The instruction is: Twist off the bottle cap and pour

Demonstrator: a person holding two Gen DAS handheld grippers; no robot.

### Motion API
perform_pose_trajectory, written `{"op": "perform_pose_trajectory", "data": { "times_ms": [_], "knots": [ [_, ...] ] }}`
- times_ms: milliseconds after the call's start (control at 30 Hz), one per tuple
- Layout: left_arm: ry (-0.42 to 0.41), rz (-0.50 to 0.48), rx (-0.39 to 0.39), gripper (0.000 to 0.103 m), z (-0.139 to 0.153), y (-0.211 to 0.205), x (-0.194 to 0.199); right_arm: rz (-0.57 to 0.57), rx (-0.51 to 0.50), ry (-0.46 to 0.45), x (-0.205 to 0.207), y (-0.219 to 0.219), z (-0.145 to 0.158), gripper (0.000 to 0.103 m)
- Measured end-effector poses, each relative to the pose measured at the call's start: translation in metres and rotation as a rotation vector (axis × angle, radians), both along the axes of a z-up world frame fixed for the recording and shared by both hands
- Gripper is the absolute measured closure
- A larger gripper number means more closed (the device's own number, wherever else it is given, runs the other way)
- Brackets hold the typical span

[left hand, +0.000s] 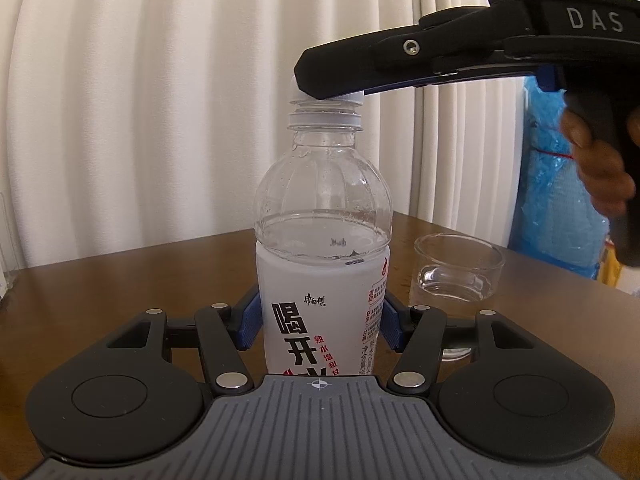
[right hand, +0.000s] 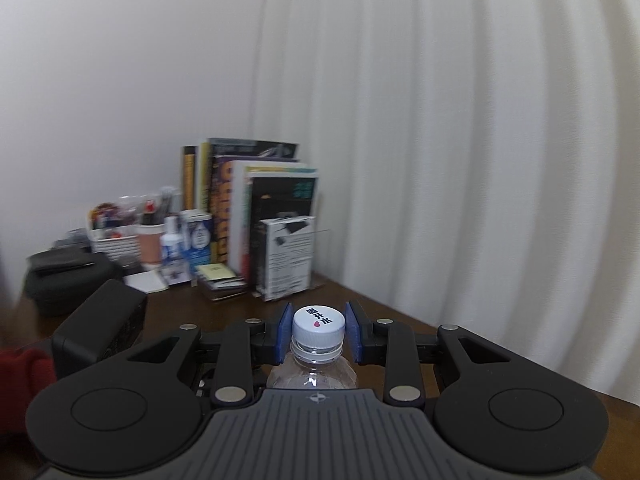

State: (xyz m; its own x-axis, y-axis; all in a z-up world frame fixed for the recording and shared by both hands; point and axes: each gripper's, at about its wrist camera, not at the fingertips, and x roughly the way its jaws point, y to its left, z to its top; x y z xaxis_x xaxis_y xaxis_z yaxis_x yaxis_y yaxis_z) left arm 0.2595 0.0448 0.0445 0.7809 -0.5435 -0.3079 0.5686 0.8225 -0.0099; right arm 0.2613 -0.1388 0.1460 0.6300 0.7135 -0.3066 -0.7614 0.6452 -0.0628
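Note:
A clear water bottle [left hand: 322, 216] with a white label stands upright on the brown table [left hand: 120, 280], partly filled. My left gripper [left hand: 320, 316] is shut on the bottle's labelled body, its blue pads pressed to both sides. The white cap [right hand: 319, 326] sits on the neck. My right gripper [right hand: 319, 330] reaches in from the right at cap height; its blue pads [right hand: 283, 332] flank the cap with a thin gap on each side, so it looks open. In the left wrist view the right gripper's black fingers [left hand: 340, 64] cover most of the cap [left hand: 348, 99].
A clear glass cup [left hand: 460, 268] with a little water stands on the table just right of the bottle. Books [right hand: 256, 208], a pen holder [right hand: 116, 232] and small boxes line the far left. White curtains hang behind. A blue bag [left hand: 560, 184] is at right.

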Motion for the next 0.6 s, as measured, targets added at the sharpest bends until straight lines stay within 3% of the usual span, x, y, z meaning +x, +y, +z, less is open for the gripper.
{"op": "perform_pose_trajectory", "data": {
  "times_ms": [300, 600],
  "knots": [
    [0.000, -0.008, 0.000, 0.045, -0.002, 0.003, 0.001, 0.193, -0.048, 0.024, 0.022, -0.008, 0.011, 0.071],
    [-0.002, -0.011, 0.002, 0.045, 0.000, 0.004, 0.001, 0.257, -0.064, 0.020, 0.026, -0.011, 0.013, 0.071]
  ]
}}
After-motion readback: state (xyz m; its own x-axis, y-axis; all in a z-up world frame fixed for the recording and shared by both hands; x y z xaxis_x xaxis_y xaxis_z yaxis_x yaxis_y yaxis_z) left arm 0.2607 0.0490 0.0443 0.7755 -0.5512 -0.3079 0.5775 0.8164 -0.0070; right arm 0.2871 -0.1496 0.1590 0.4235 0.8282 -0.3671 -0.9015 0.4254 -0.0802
